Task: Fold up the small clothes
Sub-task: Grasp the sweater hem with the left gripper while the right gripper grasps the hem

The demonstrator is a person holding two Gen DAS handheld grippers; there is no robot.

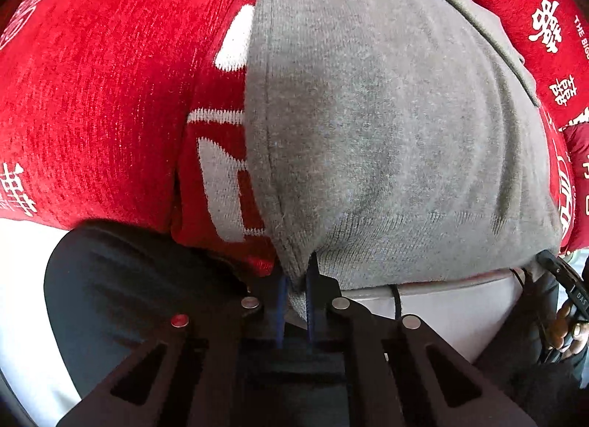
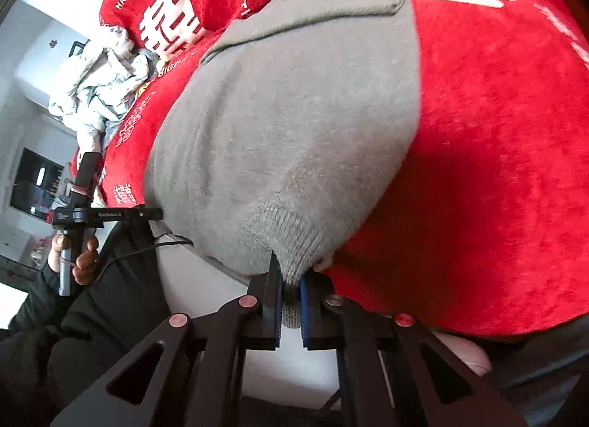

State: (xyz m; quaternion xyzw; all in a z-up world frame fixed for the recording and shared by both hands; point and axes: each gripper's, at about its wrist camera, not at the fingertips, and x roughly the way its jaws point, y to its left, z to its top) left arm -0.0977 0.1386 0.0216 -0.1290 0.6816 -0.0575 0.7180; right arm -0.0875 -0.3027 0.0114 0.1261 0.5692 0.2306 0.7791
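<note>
Both grippers' jaws pinch the grey garment (image 1: 386, 114) hem corners

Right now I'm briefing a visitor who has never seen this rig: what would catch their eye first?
A grey garment fills the middle of both views, lying on a bright red blanket with white lettering. Each tool is shut on its near hem: the left tool at one corner, the right tool on the ribbed edge. A crumpled pale heap sits far left in the right view.

Your right claw (image 2: 291, 302) pinches the ribbed hem of the grey sweater (image 2: 287, 125), which lies on the red blanket (image 2: 497, 169); crumpled pale clothes (image 2: 99, 92) sit beyond.
</note>
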